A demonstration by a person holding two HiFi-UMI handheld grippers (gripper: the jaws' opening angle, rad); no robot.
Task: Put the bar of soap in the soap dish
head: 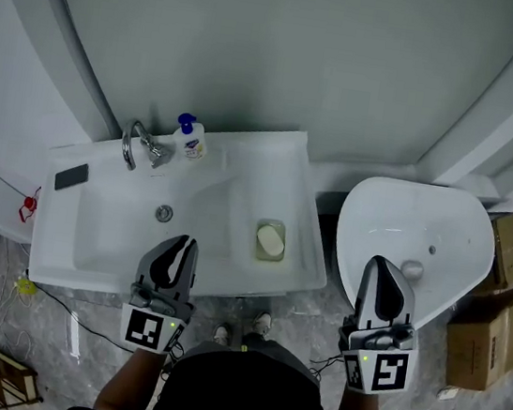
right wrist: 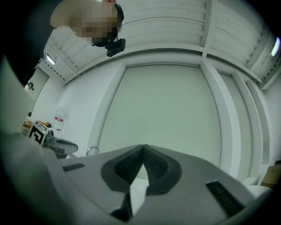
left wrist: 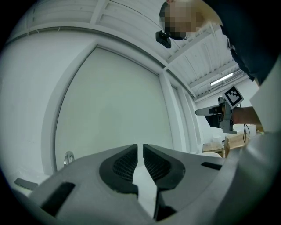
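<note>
**A:** Tongs first. State?

**B:** Left gripper (head: 185,241) (left wrist: 140,147): jaws are seen nearly together, w/ a thin slit left btw. the tips and nothing in it. Right gripper (head: 379,261) (right wrist: 142,147): jaws are pressed tip to tip, w/ nothing clamped.

**A:** Held where?

**B:** Both are held about level, side by side and well apart. In the head view the left one is seen over the front rim of the washbasin (head: 102,225), nr. the drain (head: 164,213). The right one is seen over the near edge of the oval basin (head: 443,226).

**A:** And the soap?

**B:** The bar of soap (head: 270,240) is seen lying in the soap dish (head: 273,224). The dish is set on the flat ledge at the washbasin's right side, btw. the two grippers. It is touched by neither.

**A:** Anything else?

**B:** A faucet (head: 137,143) and a pump bottle (head: 190,138) are set at the back rim. A dark flat object (head: 72,176) is laid nr. the back-left corner. Cardboard boxes (head: 494,337) are stacked on the floor, right of the oval basin.
</note>
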